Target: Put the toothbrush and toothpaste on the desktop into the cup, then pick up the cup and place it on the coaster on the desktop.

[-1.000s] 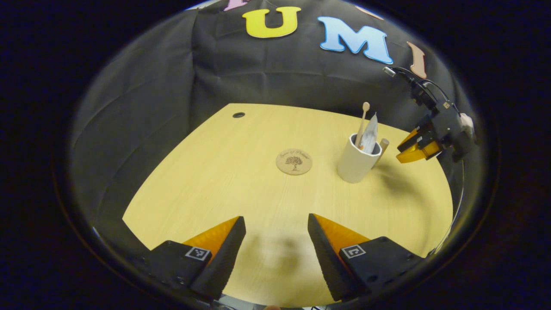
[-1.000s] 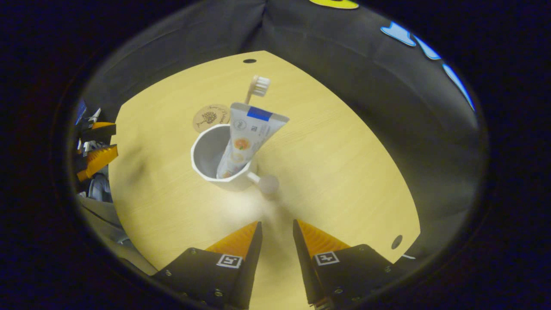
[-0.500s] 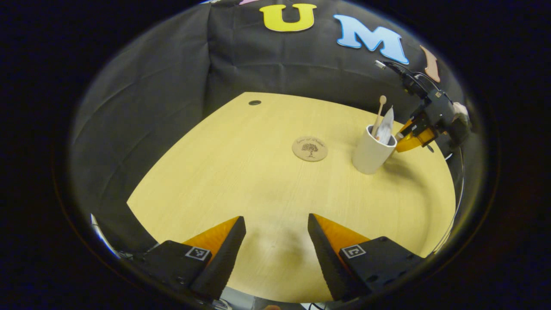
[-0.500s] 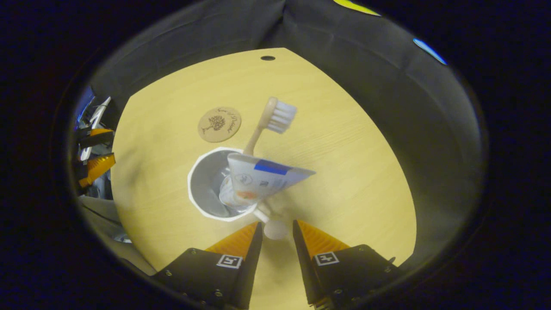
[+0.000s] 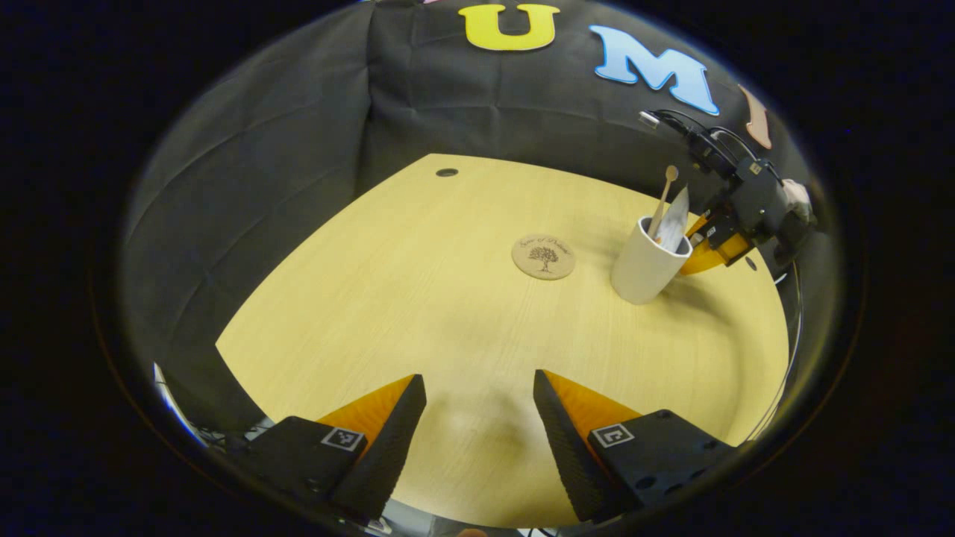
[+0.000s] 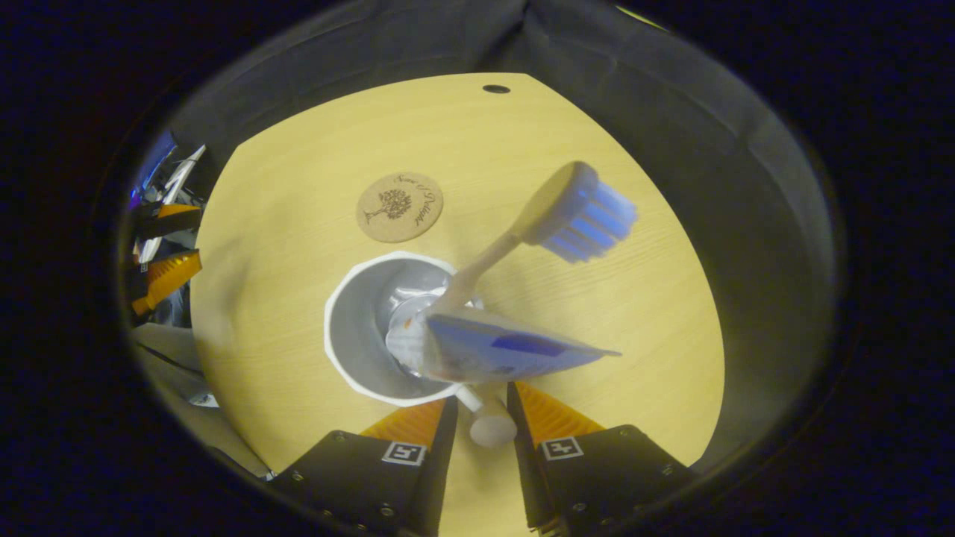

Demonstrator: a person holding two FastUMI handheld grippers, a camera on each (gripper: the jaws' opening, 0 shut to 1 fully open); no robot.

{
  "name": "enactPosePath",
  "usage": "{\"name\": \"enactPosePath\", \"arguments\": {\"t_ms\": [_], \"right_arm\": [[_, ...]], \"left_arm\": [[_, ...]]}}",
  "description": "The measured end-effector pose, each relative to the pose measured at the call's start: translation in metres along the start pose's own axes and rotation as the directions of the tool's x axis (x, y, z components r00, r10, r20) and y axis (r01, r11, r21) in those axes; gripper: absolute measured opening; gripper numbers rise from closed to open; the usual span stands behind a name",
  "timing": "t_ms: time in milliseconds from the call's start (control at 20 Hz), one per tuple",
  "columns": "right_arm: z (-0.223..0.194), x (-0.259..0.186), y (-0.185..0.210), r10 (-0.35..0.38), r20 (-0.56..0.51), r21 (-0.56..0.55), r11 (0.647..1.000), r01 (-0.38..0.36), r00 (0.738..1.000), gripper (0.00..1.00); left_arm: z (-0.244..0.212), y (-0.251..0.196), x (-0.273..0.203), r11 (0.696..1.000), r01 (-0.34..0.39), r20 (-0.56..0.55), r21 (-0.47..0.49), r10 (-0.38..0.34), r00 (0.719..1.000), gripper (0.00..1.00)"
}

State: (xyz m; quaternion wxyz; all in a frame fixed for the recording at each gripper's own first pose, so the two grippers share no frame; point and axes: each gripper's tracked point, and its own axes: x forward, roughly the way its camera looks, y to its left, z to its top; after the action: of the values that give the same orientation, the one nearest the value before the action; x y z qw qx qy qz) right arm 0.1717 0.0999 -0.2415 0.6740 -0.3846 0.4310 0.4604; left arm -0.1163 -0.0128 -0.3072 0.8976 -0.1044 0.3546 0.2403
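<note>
Two items, toothbrush (image 6: 574,212) and toothpaste (image 6: 507,350), are standing in white cup (image 6: 358,343) mid-frame | right gripper (image 6: 481,406) is straddling cup handle (image 6: 489,425), grip uncertain | left gripper (image 5: 477,391) is hovering spread, bottom centre | coaster (image 5: 544,256) is lying beside cup

The left gripper (image 5: 479,388) has two wedge-shaped fingers (image 5: 388,440) with finely ribbed faces, mounted on matte black blocks, each bearing a small square black-and-white marker. Round screw heads dot the blocks' lower edges. The right gripper (image 6: 481,406) has the same build: black blocks, square markers, screws. Seen from the left gripper view, its black body carries looping black cables ending in a small silver plug.
</note>
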Motion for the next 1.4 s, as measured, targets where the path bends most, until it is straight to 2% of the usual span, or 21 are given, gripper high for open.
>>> {"name": "enactPosePath", "arguments": {"t_ms": [100,150,200,300,350,400,450,500,550,600,750,1000,1400], "right_arm": [[0.007,-0.001,-0.003,-0.008,0.01,-0.006,1.0,0.008,1.0,0.42],[0.0,0.003,-0.001,0.0,0.004,-0.007,1.0,0.0,1.0,0.26],[-0.001,0.004,-0.002,-0.002,-0.001,-0.006,1.0,0.002,1.0,0.22],[-0.002,0.001,0.004,-0.007,0.005,0.015,1.0,0.007,1.0,0.26],[-0.003,-0.003,0.003,-0.006,-0.004,0.027,1.0,0.006,1.0,0.2],[0.002,-0.003,0.002,-0.019,0.02,0.049,0.999,0.018,1.0,0.19],[-0.002,0.002,0.003,-0.036,0.024,0.063,0.997,0.034,0.999,0.14],[-0.003,-0.002,0.003,-0.043,0.029,0.076,0.996,0.04,0.999,0.14],[-0.003,-0.002,0.006,-0.05,0.035,0.093,0.995,0.046,0.998,0.18],[-0.004,-0.002,0.007,-0.05,0.034,0.116,0.992,0.046,0.998,0.14],[-0.007,-0.005,0.007,-0.052,0.032,0.188,0.981,0.045,0.998,0.13],[0.002,-0.015,0.007,-0.066,0.045,0.226,0.973,0.054,0.997,0.13],[0.039,-0.016,0.032,-0.067,0.106,0.28,0.96,0.035,0.992,0.13]], "left_arm": [[0.003,-0.002,0.002,1.0,0.0,-0.003,-0.008,0.0,1.0,0.95],[0.004,-0.002,0.002,1.0,-0.003,-0.005,-0.01,0.003,1.0,0.95],[0.005,-0.004,0.004,1.0,-0.003,-0.004,-0.011,0.003,1.0,0.95],[0.004,-0.004,0.003,1.0,-0.001,-0.006,-0.012,0.001,1.0,0.95],[0.004,-0.004,0.003,1.0,0.0,-0.006,-0.012,0.0,1.0,0.95],[0.005,-0.005,0.004,1.0,0.0,-0.006,-0.011,0.0,1.0,0.95],[0.006,-0.005,0.004,1.0,0.001,-0.005,-0.011,-0.001,1.0,0.95],[0.009,-0.006,0.004,1.0,0.001,-0.004,-0.012,-0.001,1.0,0.95],[0.011,-0.007,0.005,1.0,0.002,-0.005,-0.014,-0.002,1.0,0.95],[0.012,-0.007,0.006,1.0,0.003,-0.005,-0.016,-0.003,1.0,0.95],[0.009,-0.008,0.002,1.0,0.005,0.0,-0.017,-0.005,1.0,0.95],[0.002,-0.003,0.0,1.0,0.009,0.005,-0.012,-0.009,1.0,0.95],[0.003,0.017,-0.012,1.0,0.008,0.009,-0.024,-0.008,1.0,0.95]]}}
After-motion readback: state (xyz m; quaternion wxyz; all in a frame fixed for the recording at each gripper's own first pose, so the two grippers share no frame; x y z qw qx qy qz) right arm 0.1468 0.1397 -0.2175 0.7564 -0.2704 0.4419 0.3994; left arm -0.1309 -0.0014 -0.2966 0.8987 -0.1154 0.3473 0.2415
